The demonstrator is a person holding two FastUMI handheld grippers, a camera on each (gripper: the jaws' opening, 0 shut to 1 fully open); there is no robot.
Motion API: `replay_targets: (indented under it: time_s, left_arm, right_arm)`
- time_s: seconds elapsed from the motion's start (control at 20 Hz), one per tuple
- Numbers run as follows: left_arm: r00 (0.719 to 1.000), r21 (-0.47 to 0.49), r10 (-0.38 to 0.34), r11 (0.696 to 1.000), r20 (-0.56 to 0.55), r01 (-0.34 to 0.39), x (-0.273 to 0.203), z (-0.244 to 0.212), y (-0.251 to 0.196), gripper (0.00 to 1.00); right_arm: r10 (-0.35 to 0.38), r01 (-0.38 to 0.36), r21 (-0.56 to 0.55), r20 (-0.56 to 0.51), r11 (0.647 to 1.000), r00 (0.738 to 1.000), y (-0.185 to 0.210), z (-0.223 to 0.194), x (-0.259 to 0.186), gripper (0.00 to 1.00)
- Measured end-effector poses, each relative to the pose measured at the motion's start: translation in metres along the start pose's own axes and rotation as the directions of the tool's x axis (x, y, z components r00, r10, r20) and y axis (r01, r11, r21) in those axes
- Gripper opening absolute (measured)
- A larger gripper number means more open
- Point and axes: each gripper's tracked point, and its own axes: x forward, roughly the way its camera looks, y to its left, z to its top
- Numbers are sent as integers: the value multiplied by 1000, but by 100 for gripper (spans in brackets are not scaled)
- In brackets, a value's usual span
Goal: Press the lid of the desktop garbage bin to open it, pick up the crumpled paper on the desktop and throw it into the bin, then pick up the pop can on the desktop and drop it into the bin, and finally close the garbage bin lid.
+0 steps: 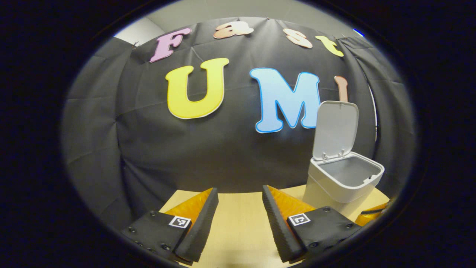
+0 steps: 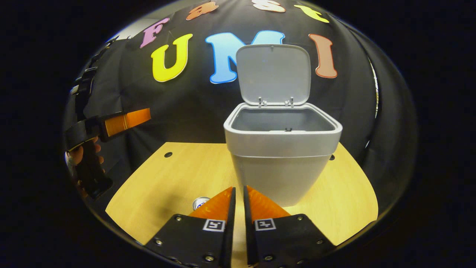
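Right gripper view shows us the bin with lid raised, our right hand-held gripper nearly clenched on nothing, the left hand-held gripper released

No readable text, brand or number anywhere apart from the wall lettering. Square black-and-white coded markers sit on each finger mount of the left claw and the right claw; patterns only, not legible. Pop can, at 9 o'clock of the right claw's fingers, shows a blue mark on its top, too small to read.
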Motion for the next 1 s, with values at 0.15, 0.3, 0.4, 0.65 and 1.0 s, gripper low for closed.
replay_targets:
  time_s: [0.15, 0.3, 0.4, 0.65, 1.0]
  left_arm:
    - [999, -14, 42, 999, -12, -43, -9, -7, 23, 83]
    - [997, -24, 74, 997, -19, -74, -15, -12, 41, 83]
    - [995, -25, 93, 995, -24, -93, -20, -16, 52, 83]
    - [991, -33, 130, 991, -39, -131, -27, -22, 74, 83]
    - [982, -41, 176, 983, -65, -179, -34, -34, 103, 80]
  right_arm:
    - [37, -37, -15, -37, 999, 999, 17, -12, 9, 37]
    - [69, -71, -23, -62, 997, 996, 30, -18, 17, 56]
    - [76, -78, -32, -77, 996, 994, 34, -24, 19, 74]
    - [100, -108, -52, -129, 993, 987, 47, -38, 37, 98]
    - [104, -121, -92, -176, 988, 979, 63, -51, 59, 98]
